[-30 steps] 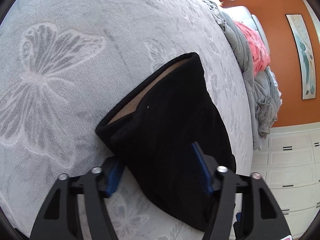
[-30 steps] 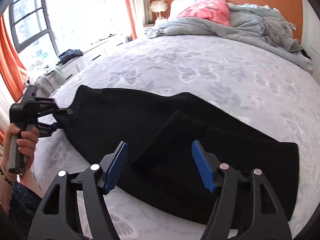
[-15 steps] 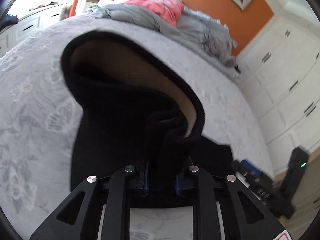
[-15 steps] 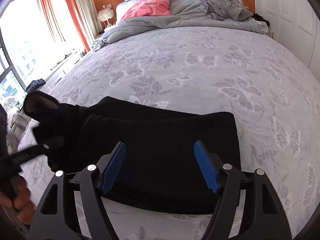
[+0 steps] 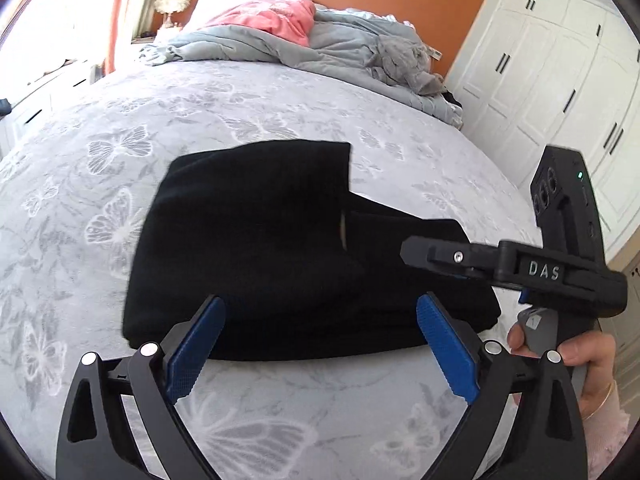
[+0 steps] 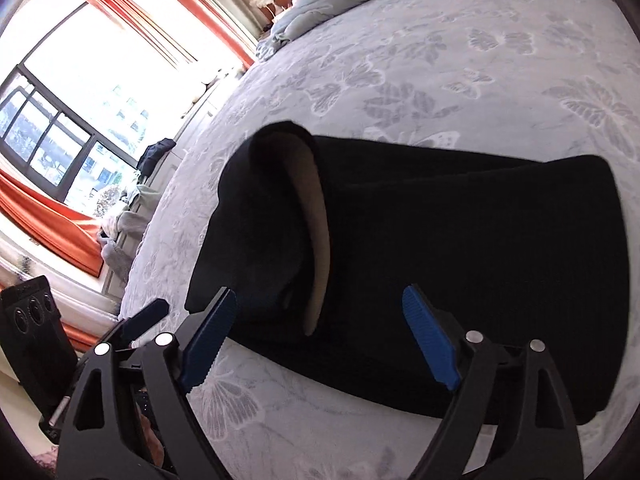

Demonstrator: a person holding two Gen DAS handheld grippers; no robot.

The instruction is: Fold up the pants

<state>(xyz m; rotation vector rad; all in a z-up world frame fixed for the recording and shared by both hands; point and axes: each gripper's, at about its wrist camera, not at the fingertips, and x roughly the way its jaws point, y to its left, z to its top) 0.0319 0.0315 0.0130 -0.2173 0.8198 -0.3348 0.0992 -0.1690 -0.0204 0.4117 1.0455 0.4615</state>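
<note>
- Pants [image 5: 280, 240]: black, with a tan lining showing at the fold [image 6: 318, 232].
- Bedspread [image 5: 120, 128] under the pants: pale grey with a white-and-grey butterfly pattern.
- Pillow [image 5: 272, 20] at the bedspread's far end: pink.
- Wall [image 5: 456, 8] behind it: orange.
- Curtains [image 6: 48, 216] left of the bedspread: orange.
- Gripper pads [image 5: 196, 356]: blue, on black frames.

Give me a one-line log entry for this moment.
task: fold pants | pants: folded on bed | left gripper: open, empty | right gripper: open, empty
</note>
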